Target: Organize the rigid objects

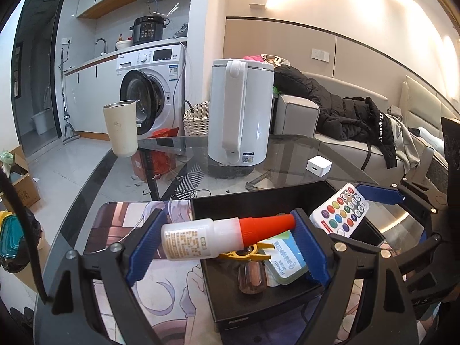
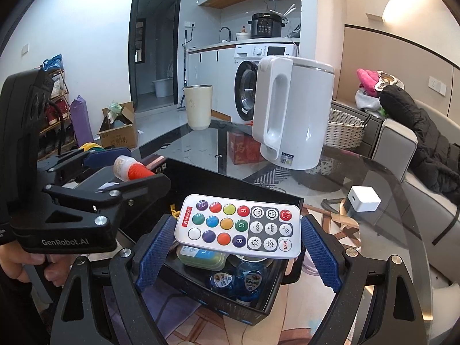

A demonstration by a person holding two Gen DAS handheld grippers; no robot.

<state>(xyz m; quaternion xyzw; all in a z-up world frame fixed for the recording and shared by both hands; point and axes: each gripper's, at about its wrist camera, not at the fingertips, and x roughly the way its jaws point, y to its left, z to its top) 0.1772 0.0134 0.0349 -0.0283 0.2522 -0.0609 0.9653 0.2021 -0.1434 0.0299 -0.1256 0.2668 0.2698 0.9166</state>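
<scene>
1. Left gripper (image 1: 227, 247) clenched end to end on a glue bottle (image 1: 201, 237), red cap against the right pad, held lying flat over the black box (image 1: 227, 310).
2. Right gripper (image 2: 238, 247) grasping a white remote (image 2: 238, 225) by its two short ends, above the same box (image 2: 238, 312).
3. Inside the box: yellow clip (image 1: 244, 254), small brown bottle (image 1: 250, 277), green packet (image 1: 287, 261).
4. Farther back on the glass table (image 1: 302, 149): white kettle (image 1: 241, 112), cream cup (image 1: 122, 128), white charger (image 1: 319, 166).
</scene>
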